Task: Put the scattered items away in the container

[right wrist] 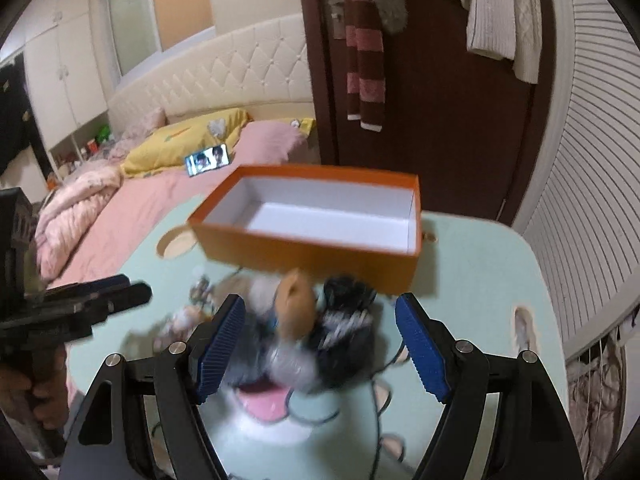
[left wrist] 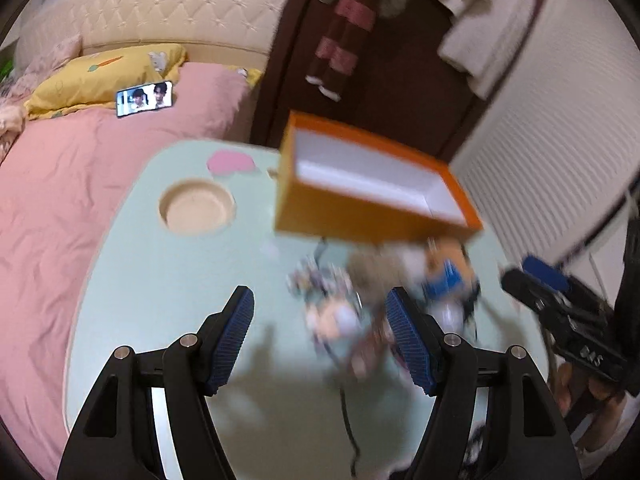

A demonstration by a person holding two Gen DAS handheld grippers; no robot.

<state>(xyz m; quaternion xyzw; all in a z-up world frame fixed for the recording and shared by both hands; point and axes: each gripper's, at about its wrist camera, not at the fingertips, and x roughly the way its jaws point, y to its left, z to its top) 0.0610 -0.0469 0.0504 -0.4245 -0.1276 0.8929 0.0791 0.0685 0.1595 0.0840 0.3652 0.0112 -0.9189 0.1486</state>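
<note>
An orange box with an empty white inside stands at the far side of the mint-green table. In front of it lies a blurred heap of small items: a tan plush figure, a black furry piece, a blue and orange figure and small charms. My left gripper hangs open above the charms, touching nothing. My right gripper is open over the plush heap, its pads apart from it. Each gripper shows in the other's view: the right gripper and the left gripper.
The table has a round recess at far left and a pink patch. A thin black cable trails near the heap. A bed with a pink cover and a lit phone lies beyond; a dark door stands behind.
</note>
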